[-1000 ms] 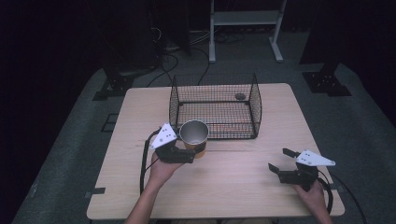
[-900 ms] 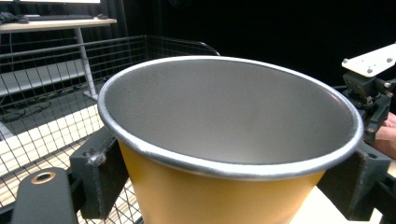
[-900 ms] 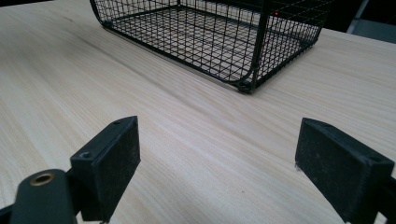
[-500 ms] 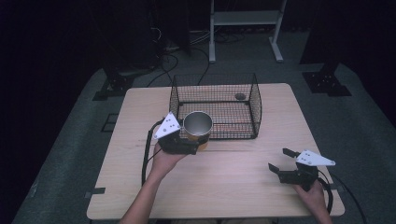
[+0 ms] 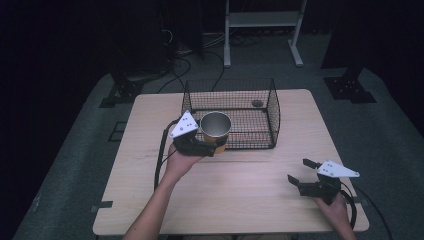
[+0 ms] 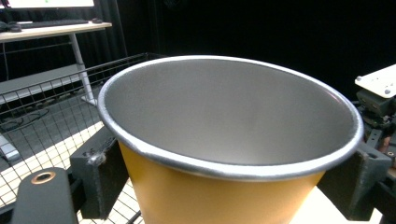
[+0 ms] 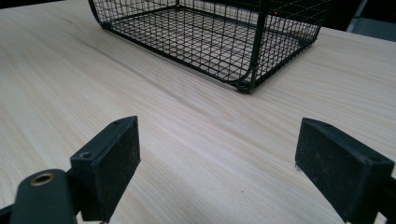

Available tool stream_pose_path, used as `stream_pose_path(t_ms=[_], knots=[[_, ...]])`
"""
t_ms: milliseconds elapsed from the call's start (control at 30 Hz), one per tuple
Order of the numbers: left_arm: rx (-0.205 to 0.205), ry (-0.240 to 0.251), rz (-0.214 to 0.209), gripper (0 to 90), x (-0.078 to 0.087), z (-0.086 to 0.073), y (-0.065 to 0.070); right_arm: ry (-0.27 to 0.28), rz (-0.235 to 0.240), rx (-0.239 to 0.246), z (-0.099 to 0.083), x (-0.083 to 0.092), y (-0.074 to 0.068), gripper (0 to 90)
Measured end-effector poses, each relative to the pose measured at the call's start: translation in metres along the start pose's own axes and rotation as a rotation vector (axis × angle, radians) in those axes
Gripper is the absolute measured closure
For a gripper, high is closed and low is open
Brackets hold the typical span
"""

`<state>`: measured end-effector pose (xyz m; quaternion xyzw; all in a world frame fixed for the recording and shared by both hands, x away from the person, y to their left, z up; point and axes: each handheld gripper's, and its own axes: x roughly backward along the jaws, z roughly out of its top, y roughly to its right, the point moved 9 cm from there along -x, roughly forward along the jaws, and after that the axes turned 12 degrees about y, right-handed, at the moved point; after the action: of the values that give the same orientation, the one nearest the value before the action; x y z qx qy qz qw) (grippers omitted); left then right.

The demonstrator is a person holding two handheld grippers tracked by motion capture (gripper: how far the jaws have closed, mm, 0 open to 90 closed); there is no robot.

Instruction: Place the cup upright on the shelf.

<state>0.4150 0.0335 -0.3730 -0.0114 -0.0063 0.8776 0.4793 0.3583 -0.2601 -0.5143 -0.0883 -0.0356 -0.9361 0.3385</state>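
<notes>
left tongs [image 5: 214, 148]: pinching cup [image 5: 216, 130] | right tongs [image 5: 302, 172]: spread wide, empty

Yellow-sided metal cup [image 5: 216, 131] with silvery rim and empty grey interior, upright, clamped in the left gripper [image 5: 212, 148], raised at the wire basket's [image 5: 272, 107] front-left corner
</notes>
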Motion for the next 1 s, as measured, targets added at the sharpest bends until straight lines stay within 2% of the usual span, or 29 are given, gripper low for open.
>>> stream_pose_path(t_ms=[367,500,1000], knots=[[0.01,-0.001,-0.006,13.8,-0.011,0.009,-0.008,0.004,0.0,-0.002,0.0,0.0,0.001,13.0],[-0.005,-0.01,-0.01,13.8,-0.017,0.012,-0.01,0.003,0.001,-0.001,0.0,0.0,0.001,13.0],[-0.012,-0.033,-0.016,13.8,-0.034,0.023,-0.022,0.008,0.001,-0.003,0.001,0.0,0.001,13.0]])
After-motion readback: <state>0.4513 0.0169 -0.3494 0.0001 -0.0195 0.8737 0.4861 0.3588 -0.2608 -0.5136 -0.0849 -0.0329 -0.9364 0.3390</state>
